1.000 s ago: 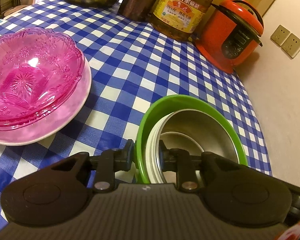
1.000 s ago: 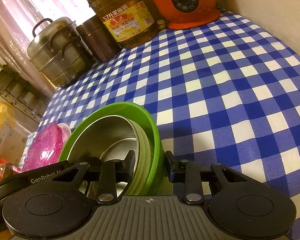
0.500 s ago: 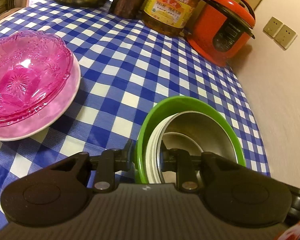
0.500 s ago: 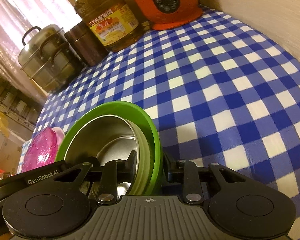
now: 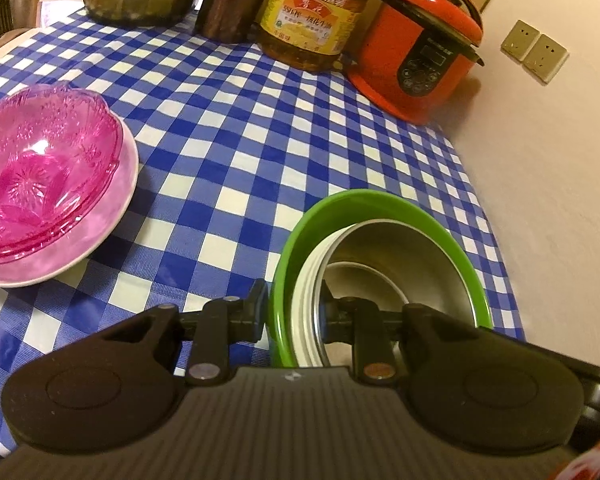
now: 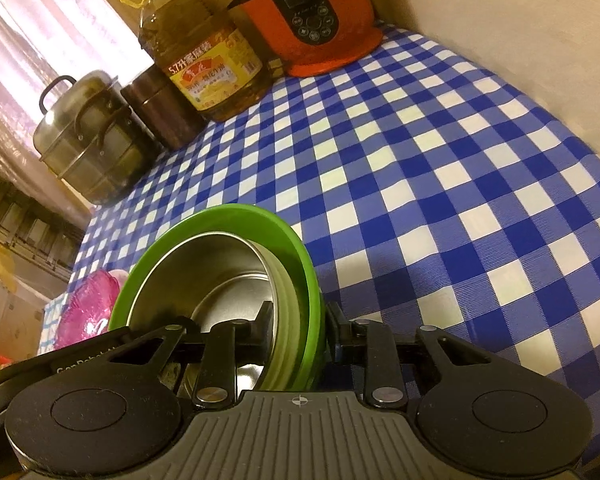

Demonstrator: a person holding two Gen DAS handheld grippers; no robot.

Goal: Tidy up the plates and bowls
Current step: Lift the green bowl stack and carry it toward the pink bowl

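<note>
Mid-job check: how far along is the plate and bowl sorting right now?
Done: the pink glass bowl sits on the pink plate. In hand: left gripper and right gripper each clamp the rim of the green bowl, metal bowl nested inside. Left: setting that stack down.

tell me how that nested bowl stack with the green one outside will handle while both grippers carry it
The nested bowl stack probably stays stiff; green, pale and steel rims look hard. The smooth steel bowl sits loose inside, so it may slide or rattle if tipped. The left gripper and right gripper pinch opposite rims together, so a twist could let a layer slip.
</note>
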